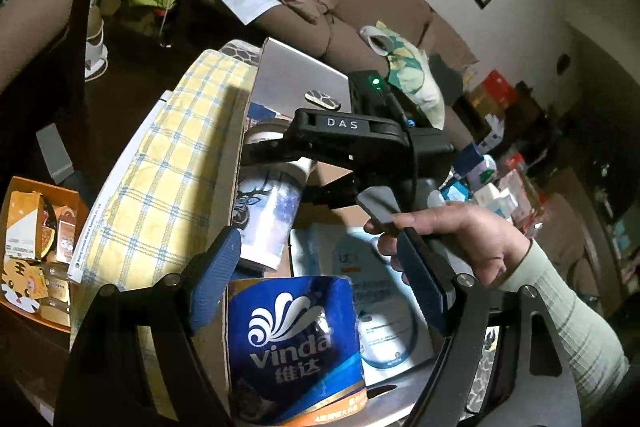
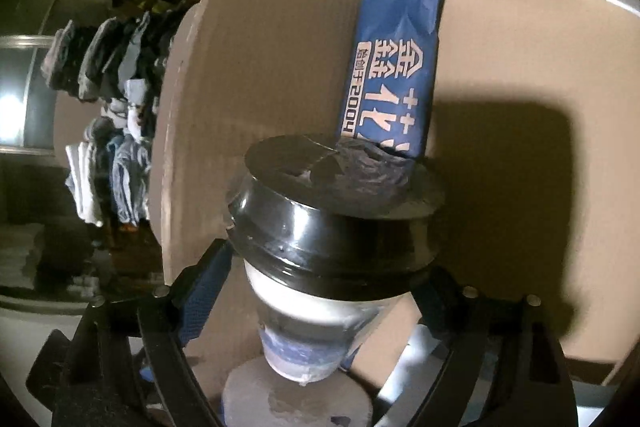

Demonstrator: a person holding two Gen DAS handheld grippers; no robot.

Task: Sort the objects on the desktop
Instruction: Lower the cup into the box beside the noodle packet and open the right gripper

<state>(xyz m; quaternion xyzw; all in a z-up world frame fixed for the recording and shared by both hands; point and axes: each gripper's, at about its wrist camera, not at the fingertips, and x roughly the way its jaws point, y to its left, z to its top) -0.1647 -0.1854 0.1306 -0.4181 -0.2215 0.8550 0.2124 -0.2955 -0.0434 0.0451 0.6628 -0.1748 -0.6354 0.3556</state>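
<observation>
The left tongs (image 1: 320,279) stand apart, tilted downward over a blue Vinda tissue roll (image 1: 296,351) that sits between the pads, untouched. Beyond it, a hand (image 1: 452,239) in a ribbed sleeve grips the right tongs (image 2: 316,291) – pitched down into the cardboard box (image 2: 520,75), spread around a black-lidded paper cup (image 2: 320,251) without pressing it. The cup stands inside the box, near the corner holding a blue packet (image 2: 396,67).

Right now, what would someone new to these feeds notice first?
In the left wrist view, a blue Vinda tissue roll stands between the left gripper's open fingers. Beyond it, the right gripper straddles a paper cup with a black lid inside a cardboard box, next to a blue packet.
</observation>
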